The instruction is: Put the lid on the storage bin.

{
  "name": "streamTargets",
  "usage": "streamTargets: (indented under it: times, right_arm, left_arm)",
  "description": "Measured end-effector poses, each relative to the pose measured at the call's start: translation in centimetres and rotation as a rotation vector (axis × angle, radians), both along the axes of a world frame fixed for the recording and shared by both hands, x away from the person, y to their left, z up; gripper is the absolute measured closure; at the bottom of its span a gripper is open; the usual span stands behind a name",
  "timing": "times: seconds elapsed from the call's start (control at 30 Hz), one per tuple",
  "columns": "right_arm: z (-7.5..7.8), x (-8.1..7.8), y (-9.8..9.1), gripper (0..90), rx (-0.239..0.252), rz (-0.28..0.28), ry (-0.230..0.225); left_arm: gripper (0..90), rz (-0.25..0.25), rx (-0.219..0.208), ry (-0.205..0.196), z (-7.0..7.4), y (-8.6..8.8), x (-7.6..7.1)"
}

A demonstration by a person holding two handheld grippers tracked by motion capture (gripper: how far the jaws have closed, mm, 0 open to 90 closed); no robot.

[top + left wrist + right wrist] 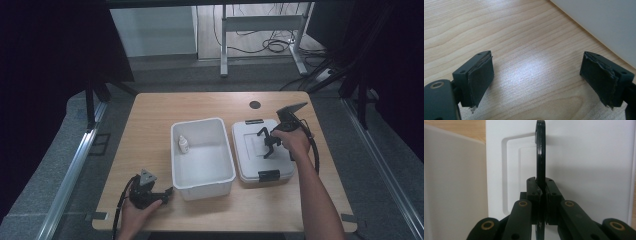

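Note:
A white open bin [197,121] stands mid-table with a small white bottle [183,144] lying inside by its left wall. To its right lies a white lid [250,162] with a thin black handle [540,152] standing up from its top. My right gripper [541,185] is shut on that handle, which is pinched between both pads; in the high view the right gripper [268,142] sits over the lid's centre. Near the table's front left, my left gripper [167,192] rests low beside the bin. In its own view the left gripper [536,72] stands open over bare wood with nothing between its fingers.
Black latches [269,175] sit on the lid's near and far edges. The wooden table [150,115] has a dark cable hole [255,105] at the back. The bin's white wall [604,20] lies just beyond the left jaws, and the bin wall [454,182] borders the lid.

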State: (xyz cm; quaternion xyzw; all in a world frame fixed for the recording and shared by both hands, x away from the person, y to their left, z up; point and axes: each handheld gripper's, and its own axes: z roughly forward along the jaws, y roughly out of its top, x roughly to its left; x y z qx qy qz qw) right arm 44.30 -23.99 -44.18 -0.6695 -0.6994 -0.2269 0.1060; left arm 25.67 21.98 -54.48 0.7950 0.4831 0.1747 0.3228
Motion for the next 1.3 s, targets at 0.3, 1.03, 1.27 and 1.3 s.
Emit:
streamTargets:
  times: [0.3,1.03,1.27,1.3]
  right_arm:
    - [3.7,-0.9,0.0,84.5,0.036,0.014,-0.049]
    - [8.7,-2.7,-0.8,84.3,0.088,0.019,-0.116]
    - [10.3,-3.4,-0.7,84.3,0.110,0.030,-0.142]
    - [10.5,-3.5,-0.8,84.3,0.110,0.035,-0.148]
  left_arm:
    - [11.7,0.002,-0.002,-0.001,0.0,0.0,0.0]
    - [11.7,0.003,0.000,-0.001,0.0,0.0,0.0]
    - [11.8,0.002,0.000,0.000,0.0,0.0,-0.1]
    - [11.8,0.002,0.000,-0.001,0.0,0.0,-0.1]
